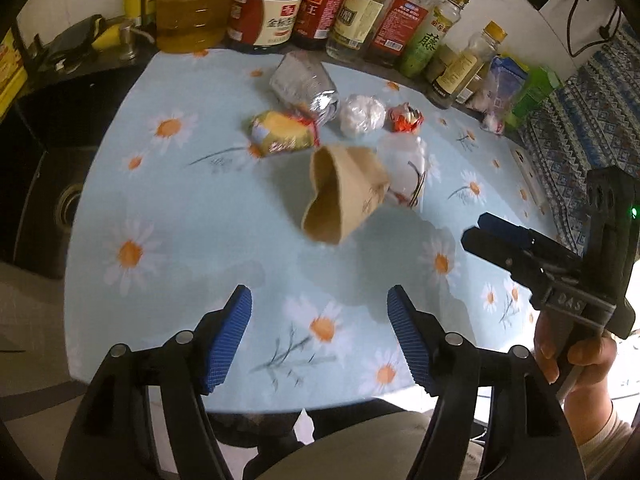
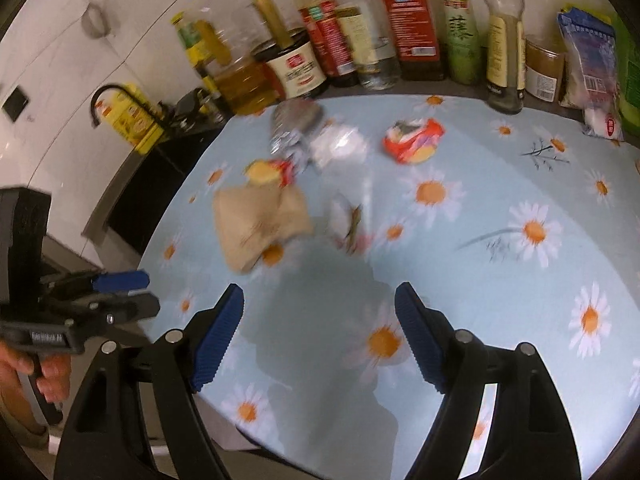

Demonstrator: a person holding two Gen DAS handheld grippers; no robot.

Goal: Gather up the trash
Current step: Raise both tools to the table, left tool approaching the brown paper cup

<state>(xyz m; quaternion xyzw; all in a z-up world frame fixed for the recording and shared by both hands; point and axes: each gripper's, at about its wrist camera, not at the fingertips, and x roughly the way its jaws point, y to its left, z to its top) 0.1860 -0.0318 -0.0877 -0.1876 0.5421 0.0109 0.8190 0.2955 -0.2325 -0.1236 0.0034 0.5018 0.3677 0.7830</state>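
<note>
Two grippers are hovering over a table with a pale blue daisy-print cloth, both with nothing between their fingers.

From the left wrist view, going left to right: a dark sink is sitting off the table's left edge, with a metal pump dispenser behind it. The left gripper is filling the bottom of the frame, its blue-padded fingers spread wide above the cloth's near edge. Ahead of it, the trash is lying in a loose cluster around the middle of the table. A yellow snack wrapper is lying leftmost; behind it a crumpled silver foil bag is resting. A squashed brown paper cup is lying on its side, nearest the gripper, its open mouth facing left. Just beside it a clear plastic piece is lying, blurred. Farther back, a white crumpled ball and a red and orange wrapper are sitting side by side. Along the far edge a row of oil and sauce bottles is standing. At the right, the right gripper is showing side-on, held in a hand.

From the right wrist view, the right gripper's fingers are also standing wide apart.
</note>
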